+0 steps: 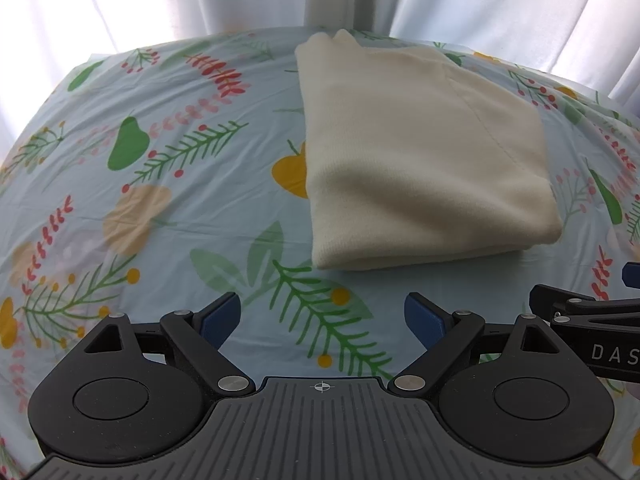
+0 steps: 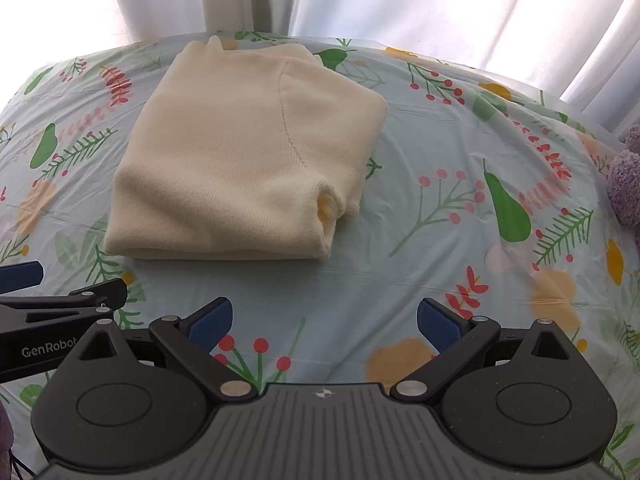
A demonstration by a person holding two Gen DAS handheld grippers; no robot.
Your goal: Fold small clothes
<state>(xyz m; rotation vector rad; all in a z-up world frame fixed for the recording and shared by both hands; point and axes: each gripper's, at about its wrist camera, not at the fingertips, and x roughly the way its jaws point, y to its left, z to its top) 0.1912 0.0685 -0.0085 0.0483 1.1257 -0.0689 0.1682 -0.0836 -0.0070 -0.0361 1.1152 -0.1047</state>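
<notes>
left gripper (image 1: 322, 320) jaws spread, empty | right gripper (image 2: 325, 325) same | sweater (image 2: 248, 160) folded

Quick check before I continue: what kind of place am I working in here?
Probably a home room by a window: a table under a floral plastic tablecloth, sheer white curtains lit from behind, a folded cream sweater and a fuzzy purple item at the edge.

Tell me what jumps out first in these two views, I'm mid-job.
A cream knit garment, folded into a neat rectangle, lies in the middle of the leaf-and-berry tablecloth. Both tools hang open and empty just short of it: the left tool near its front edge, the right tool off its front right corner. A fuzzy purple thing peeks in at the far right edge.
</notes>
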